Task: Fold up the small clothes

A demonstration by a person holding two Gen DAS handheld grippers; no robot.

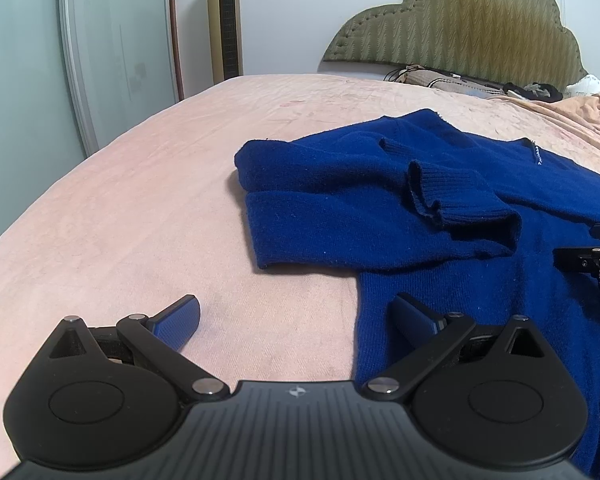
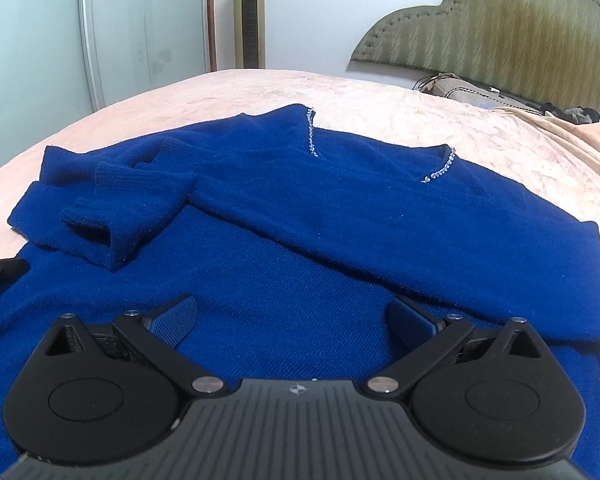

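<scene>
The blue sweater [image 2: 300, 240] lies flat on the pink bed [image 1: 140, 200], right in front of my two claws. Both sleeves are folded in across the chest. One sleeve [image 2: 380, 232] runs in a long slant across the front, and its cuff [image 2: 112, 216] lies bunched up ahead of my right claw and off to its left. I think the sleeves were laid there so the sweater makes one neat block before the bottom gets folded up. The shiny beads [image 2: 440, 172] on the neck are at the far end, away from me, so the bottom part is the part nearest my claws.

My right claw [image 2: 296, 320] hangs low over the bottom part of the sweater. Its jaws are spread wide and hold nothing. Blue knit shows between them.

My left claw [image 1: 296, 320] is spread wide too, and holds nothing. It sits at the left edge of the sweater. One finger [image 1: 180, 320] is over the bare bed and the other is over the blue knit. I think it is there so it can grab that edge.

My claws are side by side, one near each side of the bottom part. That looks like a good spot to pinch it and lift it up toward the neck. The knit is soft and floppy, so the loose cuff might slide when I lift.

Past the sweater, far ahead of my claws, is the green headboard [image 2: 520, 32].
</scene>
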